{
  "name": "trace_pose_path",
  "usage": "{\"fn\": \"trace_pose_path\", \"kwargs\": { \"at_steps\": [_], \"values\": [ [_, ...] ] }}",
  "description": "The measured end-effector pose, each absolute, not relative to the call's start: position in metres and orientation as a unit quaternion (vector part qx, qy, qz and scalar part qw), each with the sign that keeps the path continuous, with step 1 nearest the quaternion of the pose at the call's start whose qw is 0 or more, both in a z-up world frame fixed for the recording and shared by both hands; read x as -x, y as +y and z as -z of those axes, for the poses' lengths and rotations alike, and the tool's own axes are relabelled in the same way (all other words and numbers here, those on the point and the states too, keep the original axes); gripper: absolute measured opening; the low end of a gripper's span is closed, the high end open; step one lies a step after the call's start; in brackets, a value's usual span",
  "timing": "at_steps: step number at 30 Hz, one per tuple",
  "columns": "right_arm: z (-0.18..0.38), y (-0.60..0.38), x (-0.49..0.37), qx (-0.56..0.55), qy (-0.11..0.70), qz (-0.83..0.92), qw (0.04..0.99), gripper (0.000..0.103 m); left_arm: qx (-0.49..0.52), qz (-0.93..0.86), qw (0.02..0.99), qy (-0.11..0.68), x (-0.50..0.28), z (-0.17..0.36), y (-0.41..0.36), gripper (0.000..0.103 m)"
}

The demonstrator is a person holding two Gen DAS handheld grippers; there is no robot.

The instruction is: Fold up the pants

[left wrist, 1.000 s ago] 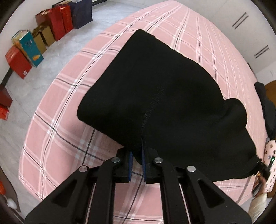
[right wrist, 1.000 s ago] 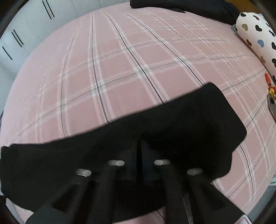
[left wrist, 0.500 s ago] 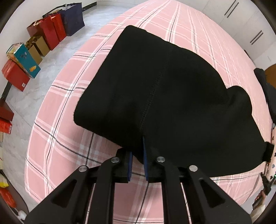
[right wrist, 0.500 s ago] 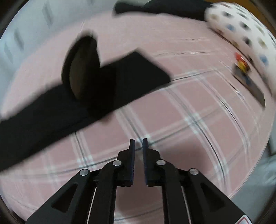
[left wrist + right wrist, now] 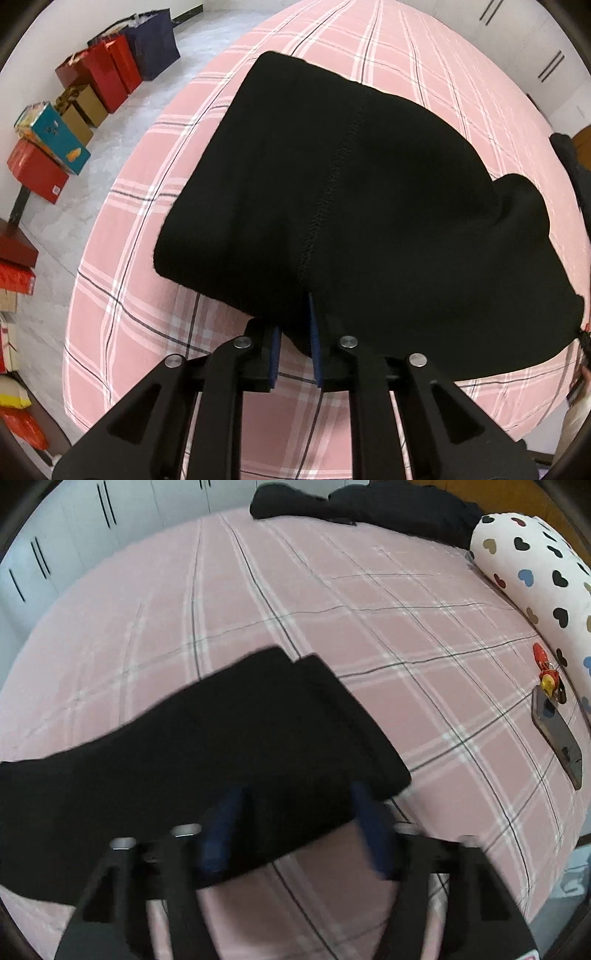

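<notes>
The left gripper [image 5: 295,341] is loosening on the seam edge of the black knit pants [image 5: 351,206] spread ahead of it on the pink plaid bed [image 5: 147,332], while the right gripper [image 5: 299,830], wide around their hem, is closing, so I'd pinch both layers first.

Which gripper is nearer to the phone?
Right. The right gripper, jaws closing around the pants, has the phone beside it; the left gripper, jaws opening on the pants, is across them.

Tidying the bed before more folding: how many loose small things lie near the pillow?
2: a phone on the sheet beside the pillow, and a red-and-yellow trinket at its top end. More may be hidden.
</notes>
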State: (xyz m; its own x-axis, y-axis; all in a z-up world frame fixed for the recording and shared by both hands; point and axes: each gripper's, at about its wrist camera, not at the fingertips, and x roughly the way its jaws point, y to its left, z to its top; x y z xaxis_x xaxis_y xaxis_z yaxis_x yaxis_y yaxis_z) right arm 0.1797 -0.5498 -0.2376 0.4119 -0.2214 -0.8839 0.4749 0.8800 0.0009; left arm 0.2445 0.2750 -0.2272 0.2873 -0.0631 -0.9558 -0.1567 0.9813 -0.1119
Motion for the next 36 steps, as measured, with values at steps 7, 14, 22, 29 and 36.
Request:
{"fn": "trace_pose_path", "kwargs": {
  "at_steps": [7,14,22,29,36],
  "values": [
    [0.176,-0.564,-0.159,-0.082,0.441,0.231,0.864,0.003,0.096,-0.024,0.822,0.56,-0.244,0.219,0.261,0.024],
    [0.2,-0.56,-0.125,-0.105,0.443,0.284,0.844,0.021,0.063,-0.089,0.846,0.521,-0.218,0.206,0.254,0.052],
    [0.179,-0.382,-0.163,-0.077,0.461,0.051,0.883,0.014,0.038,-0.137,0.878,0.457,-0.179,0.14,0.225,0.054],
    [0.205,-0.147,-0.285,-0.002,0.493,-0.18,0.851,0.012,-0.037,-0.029,0.865,0.5,-0.251,0.178,0.128,0.063],
    [0.258,-0.043,-0.395,0.042,0.532,-0.163,0.83,0.0,-0.047,-0.048,0.843,0.534,-0.286,0.235,0.123,0.069]
  ]
}}
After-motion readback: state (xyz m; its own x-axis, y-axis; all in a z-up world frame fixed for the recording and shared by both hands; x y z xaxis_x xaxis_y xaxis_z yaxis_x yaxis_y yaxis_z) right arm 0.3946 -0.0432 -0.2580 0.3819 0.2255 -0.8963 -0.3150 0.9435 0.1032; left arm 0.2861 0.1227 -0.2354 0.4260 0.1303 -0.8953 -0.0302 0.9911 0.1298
